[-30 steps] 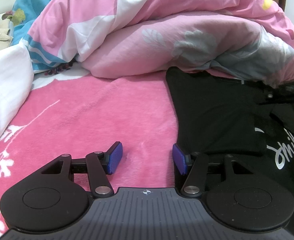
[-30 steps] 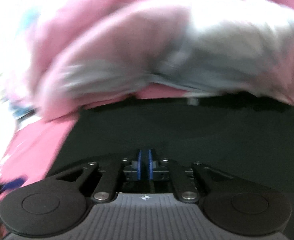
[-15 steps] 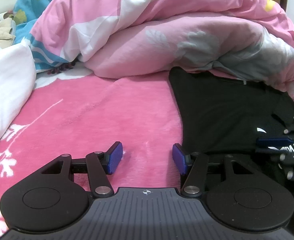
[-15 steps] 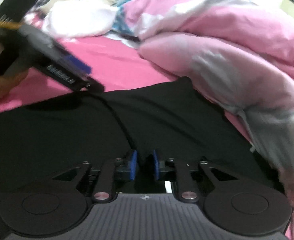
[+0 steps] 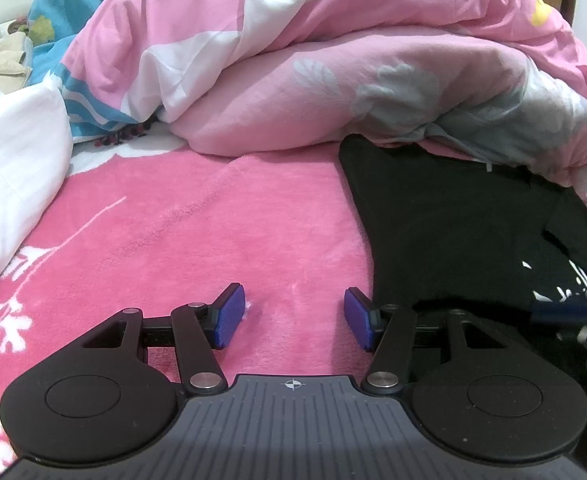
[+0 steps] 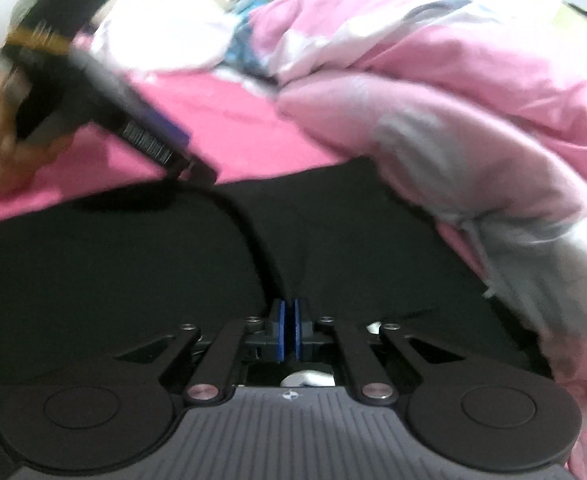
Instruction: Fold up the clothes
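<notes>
Nearest in the left wrist view, at six o'clock, the left hand-held gripper (image 5: 294,317) sits low over a bright pink fleece blanket (image 5: 181,240) on the bed, its blue pads standing partly apart with only blanket between them and nothing held. Just beside its right pad, from four o'clock up to two o'clock, lies a black T-shirt (image 5: 445,232) spread flat on the blanket, white lettering showing at its right edge. In the right wrist view, the right hand-held gripper (image 6: 288,334) is at six o'clock over the black fabric; its jaws have just been closing and now stand nearly together (whether a pinch of cloth lies between the pads cannot be told, since the fabric is dark and the picture blurred). A raised crease in the shirt runs from those pads toward eleven o'clock. Farther off, from twelve to three o'clock, a heaped pink quilt (image 5: 373,72) overlaps the shirt's far edge. To do this step well, the right side probably needs a firm pinch on a single layer, and the left should take the near edge before lifting, so the fold lands square and clear of the quilt.
</notes>
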The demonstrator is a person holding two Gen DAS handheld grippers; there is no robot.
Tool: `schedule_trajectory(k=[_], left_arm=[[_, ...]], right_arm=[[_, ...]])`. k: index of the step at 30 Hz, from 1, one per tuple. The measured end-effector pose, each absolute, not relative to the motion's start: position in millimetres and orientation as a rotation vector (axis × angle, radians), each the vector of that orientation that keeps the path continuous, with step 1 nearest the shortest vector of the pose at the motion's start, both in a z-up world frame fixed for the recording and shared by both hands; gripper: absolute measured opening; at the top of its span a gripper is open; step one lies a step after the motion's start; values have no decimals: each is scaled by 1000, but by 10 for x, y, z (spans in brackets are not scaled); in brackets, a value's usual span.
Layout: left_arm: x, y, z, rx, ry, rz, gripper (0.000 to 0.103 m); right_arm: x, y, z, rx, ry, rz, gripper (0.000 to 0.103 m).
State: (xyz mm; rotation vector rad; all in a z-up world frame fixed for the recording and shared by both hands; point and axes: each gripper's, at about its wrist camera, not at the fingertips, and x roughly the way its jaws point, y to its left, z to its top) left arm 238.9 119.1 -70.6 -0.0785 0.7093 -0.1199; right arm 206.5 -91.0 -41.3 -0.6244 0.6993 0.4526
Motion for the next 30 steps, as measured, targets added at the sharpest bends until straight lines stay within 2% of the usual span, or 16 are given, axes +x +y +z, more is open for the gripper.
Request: schedule_trajectory(k=[4, 8, 10, 13, 18, 21, 25, 30], left_arm=[[2367, 1261, -654, -101, 692, -87, 55], [2256, 1266, -508, -74, 567, -79, 56], [2221, 1200, -467, -61, 520, -116, 60], [2252, 1050, -501, -34, 526, -184, 60], [2373, 891, -691, 46, 635, -175, 60], [2393, 974, -719, 7, 675, -171, 60], [2392, 978, -728, 7, 687, -168, 60], [2383, 939, -733, 32, 687, -162, 60]], right_arm=[[1997, -909, -352, -632, 701, 466, 7], [2010, -1065, -148, -520, 690, 504, 7], [2139, -1175, -96, -405, 683, 487, 7], [2353, -1324, -66, -236, 679, 461, 7], [2630, -1407, -330, -82, 758, 462, 7], [2600, -1585, -450, -67, 791, 456, 6], [2546, -1788, -328, -92, 837, 359, 7], [2662, -1725, -104, -97, 759, 357, 8]])
